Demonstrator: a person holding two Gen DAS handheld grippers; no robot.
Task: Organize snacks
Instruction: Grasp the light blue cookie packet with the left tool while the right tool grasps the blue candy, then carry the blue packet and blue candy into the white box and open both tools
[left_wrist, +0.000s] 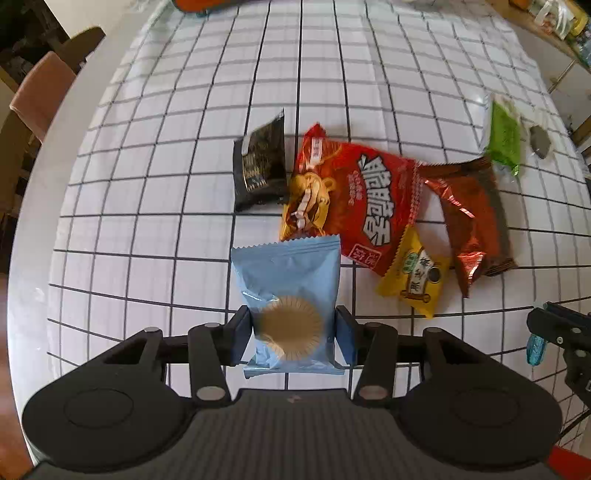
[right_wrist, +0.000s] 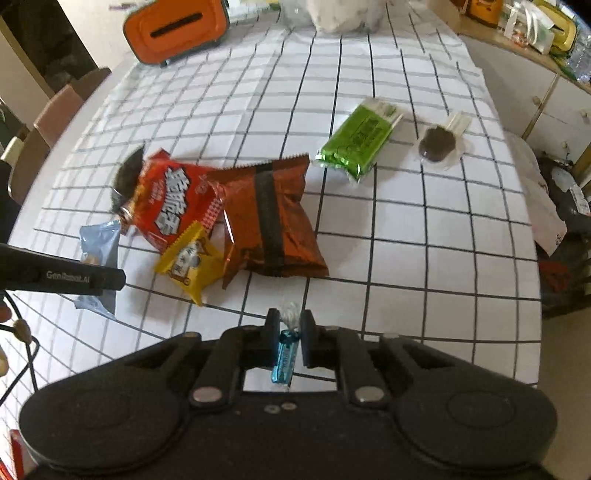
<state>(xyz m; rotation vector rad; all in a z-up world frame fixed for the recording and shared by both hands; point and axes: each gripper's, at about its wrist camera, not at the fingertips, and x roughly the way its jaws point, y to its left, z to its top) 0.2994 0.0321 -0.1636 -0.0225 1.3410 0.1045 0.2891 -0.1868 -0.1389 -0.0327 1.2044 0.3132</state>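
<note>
Left gripper clamps pale blue packet; right gripper pinches small blue candy. Risk: thin candy slipping out, dropping onto counter.

The snack pile blocks the cloth's middle; bare tablecloth lies right, seemingly clear toward the far, blurry edge.

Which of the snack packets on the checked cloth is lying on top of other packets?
The small yellow square packet: it rests across the edges of the big red crisp bag and the copper-brown foil bag. The others lie lower.
</note>
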